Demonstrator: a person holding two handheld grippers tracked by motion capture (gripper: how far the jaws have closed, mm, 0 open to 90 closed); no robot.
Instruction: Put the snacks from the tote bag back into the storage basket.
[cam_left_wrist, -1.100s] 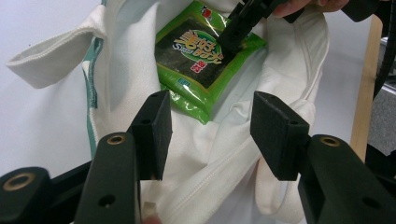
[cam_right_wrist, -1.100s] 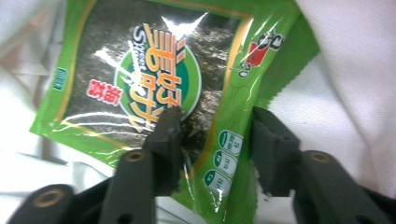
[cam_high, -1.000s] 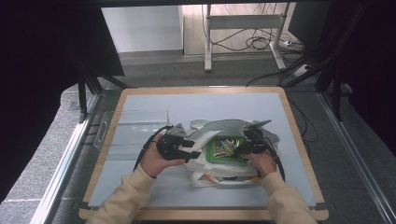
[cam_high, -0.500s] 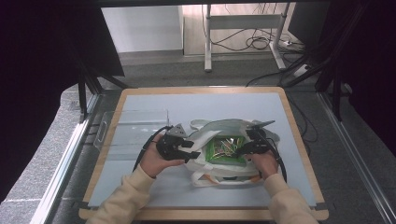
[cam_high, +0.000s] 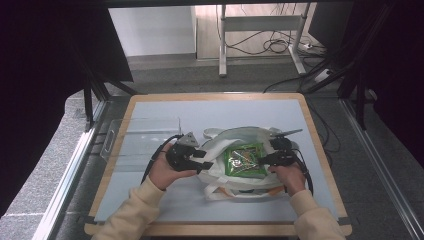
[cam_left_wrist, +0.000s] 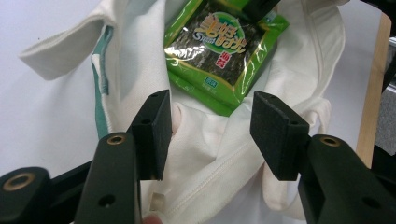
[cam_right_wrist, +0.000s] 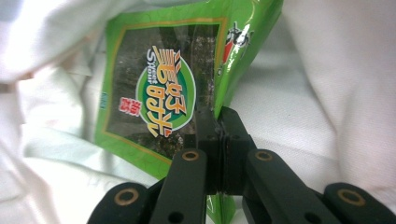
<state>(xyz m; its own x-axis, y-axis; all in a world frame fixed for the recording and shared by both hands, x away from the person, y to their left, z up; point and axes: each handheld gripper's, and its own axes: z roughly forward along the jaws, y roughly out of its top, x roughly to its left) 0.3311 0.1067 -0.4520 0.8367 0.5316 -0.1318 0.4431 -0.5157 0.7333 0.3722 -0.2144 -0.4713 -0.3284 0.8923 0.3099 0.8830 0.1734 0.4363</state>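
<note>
A white cloth bag (cam_high: 220, 145) lies open on the table mat with a green seaweed snack packet (cam_high: 243, 159) in its mouth. My right gripper (cam_high: 260, 160) sits at the packet's right edge. In the right gripper view the jaws (cam_right_wrist: 219, 126) are shut on the packet's (cam_right_wrist: 159, 93) thin edge, with bag cloth (cam_right_wrist: 327, 93) around it. My left gripper (cam_high: 207, 159) is at the bag's left rim. Its jaws (cam_left_wrist: 212, 133) stand apart over a fold of the bag (cam_left_wrist: 135, 56), the left pad (cam_left_wrist: 154, 133) against the cloth, the packet (cam_left_wrist: 219, 51) beyond.
A clear plastic tray (cam_high: 135, 137) lies on the mat left of the bag. The table's wooden rim (cam_high: 320, 150) runs close past the right hand. The bag's handles (cam_high: 235, 192) trail toward the front edge.
The right gripper has shifted slightly at the packet's right edge and the hand has come up a little. The left hand and the bag have stayed put.
</note>
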